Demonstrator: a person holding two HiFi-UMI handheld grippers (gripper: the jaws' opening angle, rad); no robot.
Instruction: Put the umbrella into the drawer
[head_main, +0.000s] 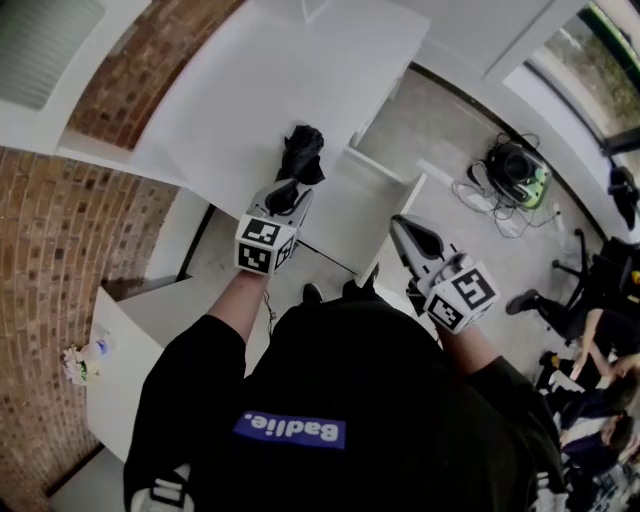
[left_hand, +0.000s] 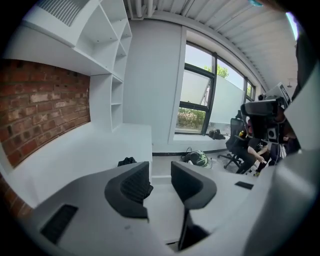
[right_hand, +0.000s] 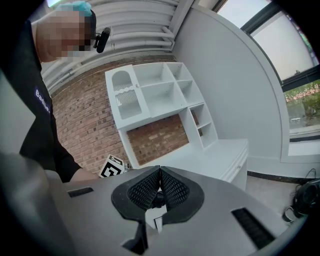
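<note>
The black folded umbrella (head_main: 304, 150) lies bunched at the front edge of the white counter (head_main: 260, 80), right where the pulled-out white drawer (head_main: 372, 212) begins. I cannot tell whether it rests on the counter or in the drawer. My left gripper (head_main: 290, 190) is right below it, jaws open. In the left gripper view the umbrella (left_hand: 127, 161) shows behind the left finger (left_hand: 131, 187), and only the white drawer floor is between the jaws of the left gripper (left_hand: 160, 177). My right gripper (head_main: 405, 232) hovers by the drawer's near right corner, shut and empty, as the right gripper (right_hand: 160, 182) also shows in its own view.
A green and black bag (head_main: 517, 172) with cables lies on the floor to the right. People sit on office chairs (head_main: 600, 330) at the far right. White shelves (right_hand: 160, 95) on a brick wall stand over the counter. A low white table (head_main: 120, 350) is at my left.
</note>
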